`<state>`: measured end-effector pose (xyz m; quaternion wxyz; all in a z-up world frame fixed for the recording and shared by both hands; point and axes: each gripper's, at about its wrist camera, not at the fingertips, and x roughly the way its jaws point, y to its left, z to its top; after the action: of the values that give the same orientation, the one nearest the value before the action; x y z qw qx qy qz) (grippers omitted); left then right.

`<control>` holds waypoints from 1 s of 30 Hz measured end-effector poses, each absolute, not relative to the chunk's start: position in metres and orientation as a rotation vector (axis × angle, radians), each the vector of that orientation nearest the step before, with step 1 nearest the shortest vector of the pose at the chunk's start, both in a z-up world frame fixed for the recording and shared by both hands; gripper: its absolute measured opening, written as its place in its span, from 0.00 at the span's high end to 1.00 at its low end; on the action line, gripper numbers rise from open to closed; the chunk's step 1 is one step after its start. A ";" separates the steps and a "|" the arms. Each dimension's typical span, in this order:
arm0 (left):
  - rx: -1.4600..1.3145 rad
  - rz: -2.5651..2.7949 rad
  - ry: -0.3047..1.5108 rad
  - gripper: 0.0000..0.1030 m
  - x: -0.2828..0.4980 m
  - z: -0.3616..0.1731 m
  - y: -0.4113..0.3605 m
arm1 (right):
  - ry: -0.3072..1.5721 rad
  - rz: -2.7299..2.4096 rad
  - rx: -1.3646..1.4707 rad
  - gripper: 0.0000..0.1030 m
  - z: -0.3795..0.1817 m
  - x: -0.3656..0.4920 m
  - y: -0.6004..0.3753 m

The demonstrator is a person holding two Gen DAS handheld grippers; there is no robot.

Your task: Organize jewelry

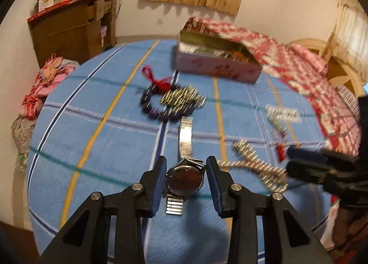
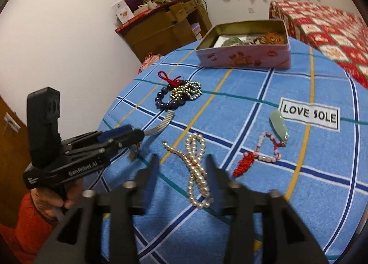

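On the blue checked bedspread (image 2: 253, 94), starting at the left of the right-wrist view, a hand (image 2: 49, 204) with a red sleeve holds the left gripper (image 2: 135, 135), its fingers reaching in over the near end of a silver watch band. From its own camera the left gripper (image 1: 185, 181) has its blue pads set either side of the round case of the wristwatch (image 1: 184, 180); the left pad looks to press on the case, while at the right pad I cannot tell whether a thin gap remains, so the grip looks closed on the watch. The metal band runs away from the case toward a dark purple bead bracelet (image 2: 166, 100) with a red knot, which overlaps a small heap of gold-toned beads (image 2: 187, 90). Further right, the right gripper (image 2: 181, 172) hangs partly open with nothing pressed between its jaws; a pearl necklace (image 2: 197, 172) lies on the cloth between and beyond them. To its right lie a pink-and-red bead bracelet with a red tassel (image 2: 264, 149) and a pale green pendant (image 2: 279, 123), just beside a label reading "LOVE SOLE" (image 2: 309, 114). At the far edge stands an open pink tin (image 2: 243, 57) with jewelry inside, and beyond it a red patterned quilt (image 2: 326, 32).
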<state>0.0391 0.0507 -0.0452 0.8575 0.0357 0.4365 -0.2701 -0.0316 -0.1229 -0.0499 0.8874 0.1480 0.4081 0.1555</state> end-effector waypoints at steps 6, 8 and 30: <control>0.143 -0.542 0.956 0.63 0.035 -0.056 0.042 | 0.885 0.297 0.157 0.52 -0.058 -0.029 -0.105; 0.180 -0.519 0.948 0.63 0.034 -0.059 0.039 | 0.905 0.279 0.105 0.52 -0.065 -0.025 -0.099; 0.068 -0.539 0.909 0.74 0.029 -0.039 0.041 | 0.967 0.472 0.555 0.91 -0.066 -0.023 -0.133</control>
<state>0.0293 0.0411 -0.0386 0.8631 0.0326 0.4335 -0.2570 -0.0232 -0.1334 -0.0664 0.8223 0.2607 0.4545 0.2220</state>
